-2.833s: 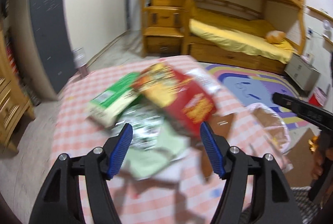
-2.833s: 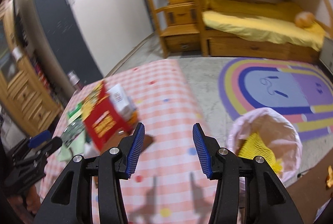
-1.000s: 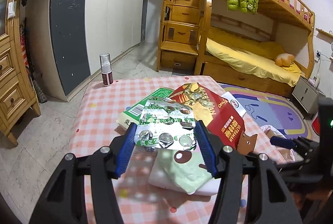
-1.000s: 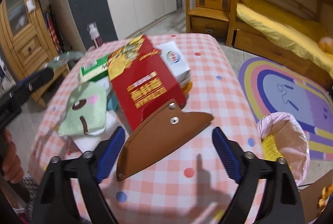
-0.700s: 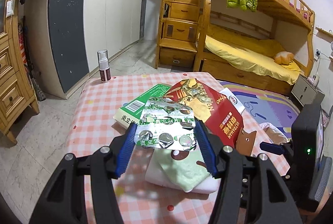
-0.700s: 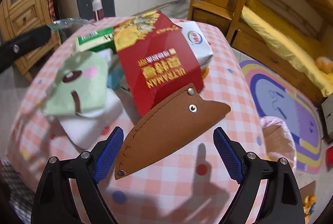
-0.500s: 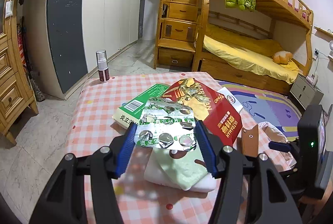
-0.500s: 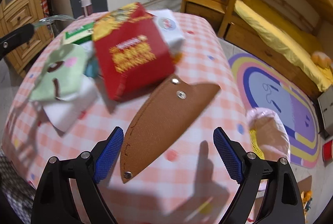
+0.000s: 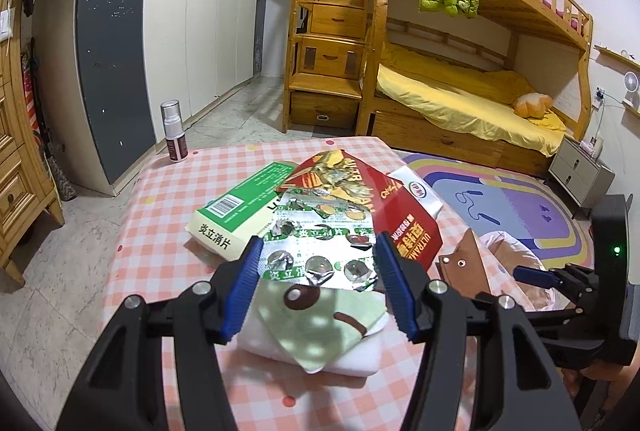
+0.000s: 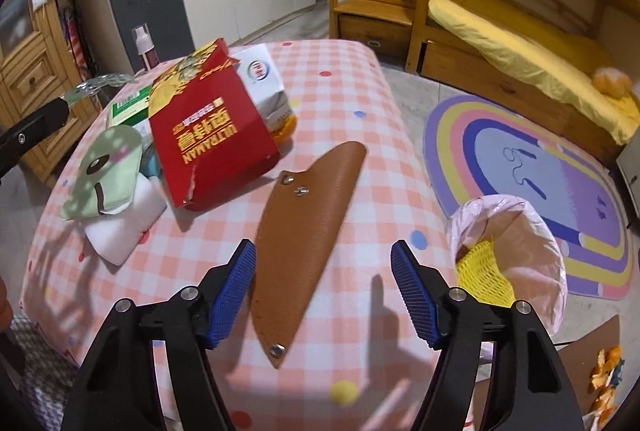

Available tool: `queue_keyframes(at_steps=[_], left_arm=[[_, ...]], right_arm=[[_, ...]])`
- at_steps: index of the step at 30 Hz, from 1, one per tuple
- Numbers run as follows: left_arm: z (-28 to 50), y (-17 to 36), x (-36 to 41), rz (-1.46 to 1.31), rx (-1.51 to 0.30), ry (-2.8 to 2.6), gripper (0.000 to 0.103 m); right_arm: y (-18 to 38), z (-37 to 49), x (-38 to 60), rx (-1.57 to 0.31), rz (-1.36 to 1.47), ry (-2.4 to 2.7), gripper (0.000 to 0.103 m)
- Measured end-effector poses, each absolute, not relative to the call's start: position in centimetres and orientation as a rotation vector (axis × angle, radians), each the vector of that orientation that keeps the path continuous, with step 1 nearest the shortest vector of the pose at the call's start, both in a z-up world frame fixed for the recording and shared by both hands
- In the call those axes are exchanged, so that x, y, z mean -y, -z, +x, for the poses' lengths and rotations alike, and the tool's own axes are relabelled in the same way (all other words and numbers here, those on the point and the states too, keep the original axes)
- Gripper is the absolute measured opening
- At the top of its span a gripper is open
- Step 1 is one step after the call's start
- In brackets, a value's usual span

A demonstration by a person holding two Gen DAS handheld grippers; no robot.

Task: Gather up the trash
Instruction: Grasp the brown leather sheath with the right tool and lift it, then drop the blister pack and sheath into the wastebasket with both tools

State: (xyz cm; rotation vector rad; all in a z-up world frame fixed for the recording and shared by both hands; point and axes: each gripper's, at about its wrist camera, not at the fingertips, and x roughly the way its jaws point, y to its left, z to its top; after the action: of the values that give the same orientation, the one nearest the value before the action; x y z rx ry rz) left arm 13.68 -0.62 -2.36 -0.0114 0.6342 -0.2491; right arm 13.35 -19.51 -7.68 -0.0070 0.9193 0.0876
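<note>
On the checked bench point(image 10: 360, 103), the red carton point(image 10: 208, 143) lies just beyond the brown sheath point(image 10: 308, 231). The right claw point(image 10: 324, 295) has been closing, jaws apart over the sheath's near end. The left claw point(image 9: 316, 283) stays clamped on a blister pack point(image 9: 320, 251).

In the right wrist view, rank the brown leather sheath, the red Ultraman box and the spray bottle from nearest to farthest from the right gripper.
1. Brown leather sheath: its lower end lies between the open jaws of the right gripper.
2. Red Ultraman box: up-left, mid-table.
3. Spray bottle: far left table corner.
</note>
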Motion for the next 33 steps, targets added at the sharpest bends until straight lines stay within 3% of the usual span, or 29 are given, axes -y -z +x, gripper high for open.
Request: queue_keyframes(at_steps=[4,11,22,33], left_arm=[[13.7,2.4,0.7,-0.012,-0.635,0.247,0.056],[13.7,2.6,0.0,-0.022,-0.641,0.239,0.056],[12.6,2.3,1.7,0.002,-0.597,0.352,0.056],[12.7,2.8,9.5,0.067,-0.6,0.489,0.056]], right_arm=[[8.2,13.8,17.9,-0.945,-0.053,-0.097,0.068],[8.8,14.1,17.0,-0.974,-0.09,-0.108,0.05],[5.1,12.2,22.0,-0.807,0.054,-0.099,0.049],[3.4,10.3,29.0,-0.716,0.151,0.028,0.049]])
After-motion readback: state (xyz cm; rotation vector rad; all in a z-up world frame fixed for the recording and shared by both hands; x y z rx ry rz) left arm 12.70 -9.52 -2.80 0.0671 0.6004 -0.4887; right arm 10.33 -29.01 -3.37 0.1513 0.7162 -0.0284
